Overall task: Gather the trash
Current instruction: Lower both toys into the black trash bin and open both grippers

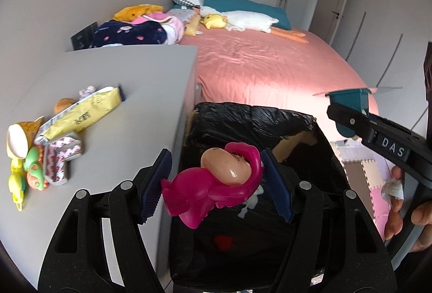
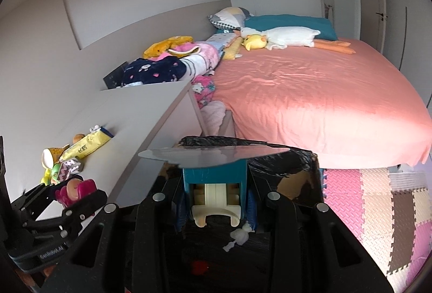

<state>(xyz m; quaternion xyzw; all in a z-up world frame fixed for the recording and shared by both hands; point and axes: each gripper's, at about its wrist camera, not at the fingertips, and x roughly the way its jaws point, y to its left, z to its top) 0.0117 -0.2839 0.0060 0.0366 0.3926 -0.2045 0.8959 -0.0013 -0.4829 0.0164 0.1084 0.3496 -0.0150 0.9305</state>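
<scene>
Between the left fingers, over the mouth of the black-lined bin: magenta plastic toy with a glossy peach oval insert, spanning the gap of the partly closed, ribbed blue pads and apparently pinched by them. Judged light, rigid and smooth-skinned, hence prone to slip or pivot; best held across the flatter magenta flanks, not on the rounded glossy insert. Between the right fingers, likewise over the bin: teal plastic piece with a cream inner part and a thin translucent disc on its far end, clamped at the sides by fingers closed down to its width. Judged light and stiff in the body, with the disc likely flexible and easily bent, so hold kept on the teal walls. Below both sets of fingers: bin interior with a crumpled white scrap and something red, unclear. Left of the left fingers: grey table carrying remaining clutter, namely a yellow wrapper, a patterned carton and small green and yellow toys; top matte, flat and hard. Beyond the fingers: bed under a salmon sheet, with pillows and plush toys at its head; wardrobe doors on the far wall; foam puzzle mat on the floor to the right.
</scene>
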